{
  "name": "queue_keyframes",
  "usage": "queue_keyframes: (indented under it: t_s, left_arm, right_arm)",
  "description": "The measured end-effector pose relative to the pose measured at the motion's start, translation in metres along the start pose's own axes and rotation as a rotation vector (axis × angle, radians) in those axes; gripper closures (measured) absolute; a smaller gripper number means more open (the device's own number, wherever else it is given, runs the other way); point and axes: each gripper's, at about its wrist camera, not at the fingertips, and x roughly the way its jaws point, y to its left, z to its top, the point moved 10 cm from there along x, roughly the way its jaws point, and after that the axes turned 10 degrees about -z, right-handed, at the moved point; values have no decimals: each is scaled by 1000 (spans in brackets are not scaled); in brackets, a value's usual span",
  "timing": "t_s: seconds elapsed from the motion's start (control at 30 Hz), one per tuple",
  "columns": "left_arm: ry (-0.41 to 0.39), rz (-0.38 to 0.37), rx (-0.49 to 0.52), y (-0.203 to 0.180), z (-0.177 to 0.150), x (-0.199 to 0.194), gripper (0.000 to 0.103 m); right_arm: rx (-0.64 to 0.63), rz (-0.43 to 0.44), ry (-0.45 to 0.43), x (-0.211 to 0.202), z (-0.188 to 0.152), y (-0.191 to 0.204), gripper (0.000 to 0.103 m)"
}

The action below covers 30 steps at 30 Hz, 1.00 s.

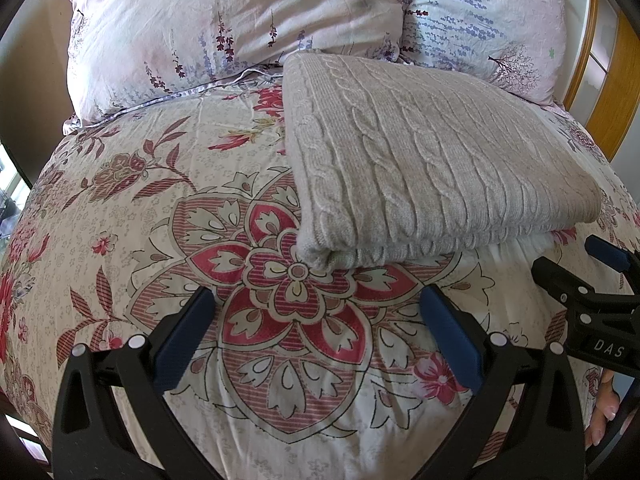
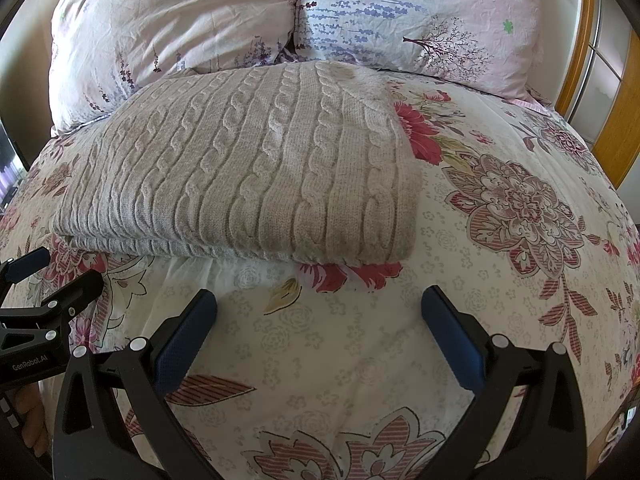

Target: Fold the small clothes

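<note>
A beige cable-knit sweater (image 1: 420,160) lies folded into a thick rectangle on the floral bedspread (image 1: 140,220). It also shows in the right wrist view (image 2: 248,164). My left gripper (image 1: 316,308) is open and empty, hovering just in front of the sweater's near left corner. My right gripper (image 2: 320,308) is open and empty, just in front of the sweater's near right edge. The right gripper also shows at the right edge of the left wrist view (image 1: 592,292), and the left gripper at the left edge of the right wrist view (image 2: 36,300).
Two floral pillows (image 1: 240,20) (image 2: 420,12) lean at the head of the bed behind the sweater. A wooden headboard frame (image 1: 616,80) stands at the far right. A wall is at the left.
</note>
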Motion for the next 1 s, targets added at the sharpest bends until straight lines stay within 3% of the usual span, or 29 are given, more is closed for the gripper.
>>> queue_keyframes:
  t_s: [1.0]
  left_arm:
    - [-1,0,0,0,0,0,2]
  right_arm:
    - [2,-1,0,0,0,0,1]
